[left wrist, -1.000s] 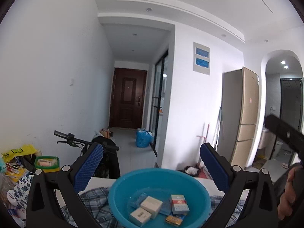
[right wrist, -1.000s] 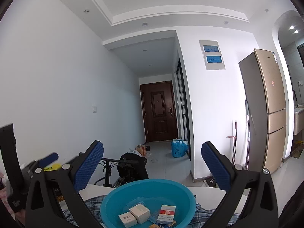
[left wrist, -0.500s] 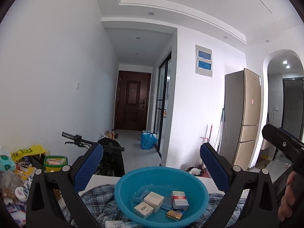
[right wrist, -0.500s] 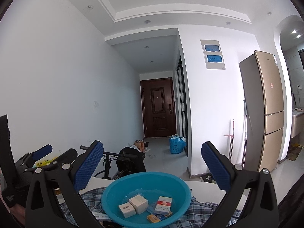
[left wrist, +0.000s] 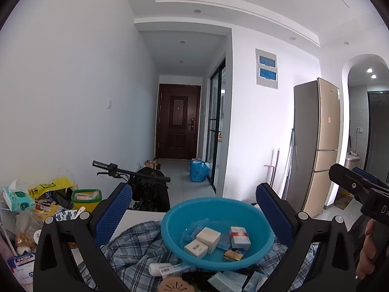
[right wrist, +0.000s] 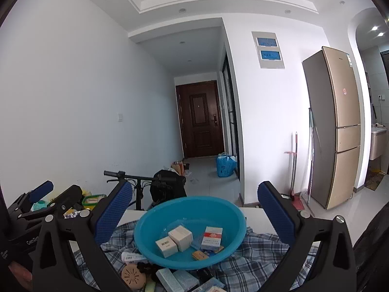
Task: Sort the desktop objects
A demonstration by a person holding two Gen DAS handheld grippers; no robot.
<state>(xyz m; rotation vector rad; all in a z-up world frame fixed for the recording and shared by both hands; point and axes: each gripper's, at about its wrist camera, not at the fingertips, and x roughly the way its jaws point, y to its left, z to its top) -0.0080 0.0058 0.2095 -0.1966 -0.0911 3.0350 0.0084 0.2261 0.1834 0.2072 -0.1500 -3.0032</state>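
A: Materials?
B: Glossy round blue plastic basin (left wrist: 216,228) on crumpled plaid cloth (left wrist: 136,245). Inside: two white cardboard boxes (left wrist: 207,237), a red-white pack (left wrist: 239,237), a small orange pack (left wrist: 233,255). Near its front rim: a white tube (left wrist: 167,269), a tan perforated disc (right wrist: 133,275), pale blue boxes (right wrist: 176,279).
A: Grippers?
B: Left gripper (left wrist: 194,209) and right gripper (right wrist: 194,206) both spread wide, blue ribbed pads, nothing held. Basin sits low between each pair of fingers, farther out, not touching.
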